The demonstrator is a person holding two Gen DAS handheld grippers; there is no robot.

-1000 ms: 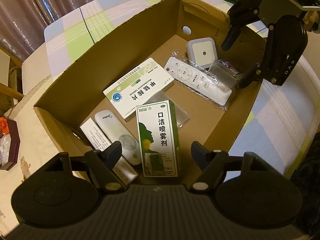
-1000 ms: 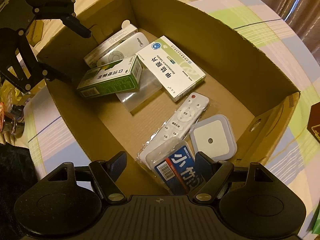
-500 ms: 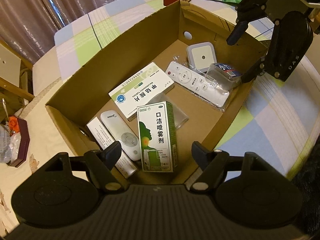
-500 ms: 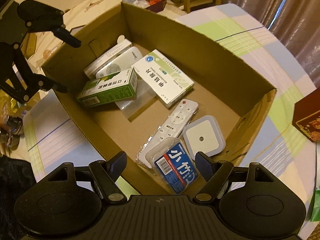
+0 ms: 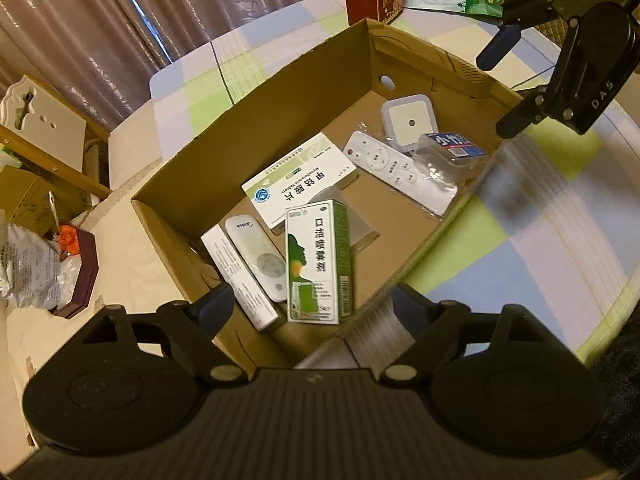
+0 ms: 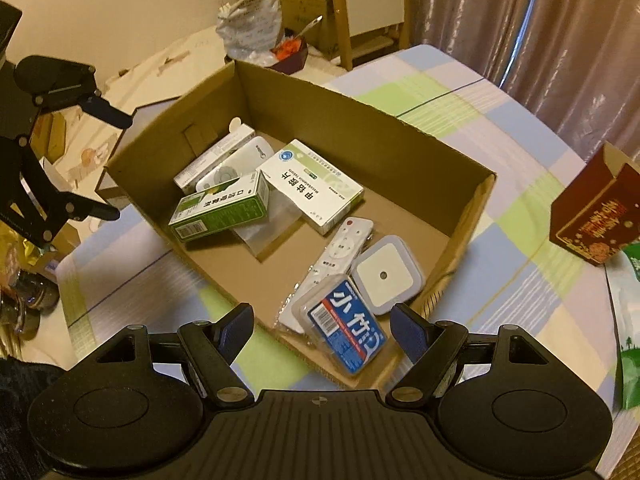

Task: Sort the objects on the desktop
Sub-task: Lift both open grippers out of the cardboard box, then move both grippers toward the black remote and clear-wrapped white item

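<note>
With both the left hand-held gripper (image 5: 312, 304) and right hand-held gripper (image 6: 322, 326) spread apart and holding nothing above the open brown cardboard box (image 6: 360, 128) on the bench (image 6: 500, 120), where the sorted things lie, the blue-labelled clear plastic case (image 6: 346, 330) leaning on the box's near wall could slide if nudged.

- Table w/ checked cloth (image 6: 516, 280), pastel green/blue/lilac squares, carries everything.
- Cardboard box (image 6: 360, 120) sits at centre in right wrist view.
- Dark red carton (image 6: 592, 220) at 3 o'clock of box.
- Green-white snack bag (image 6: 628, 320) at 4 o'clock, beside red carton.
</note>
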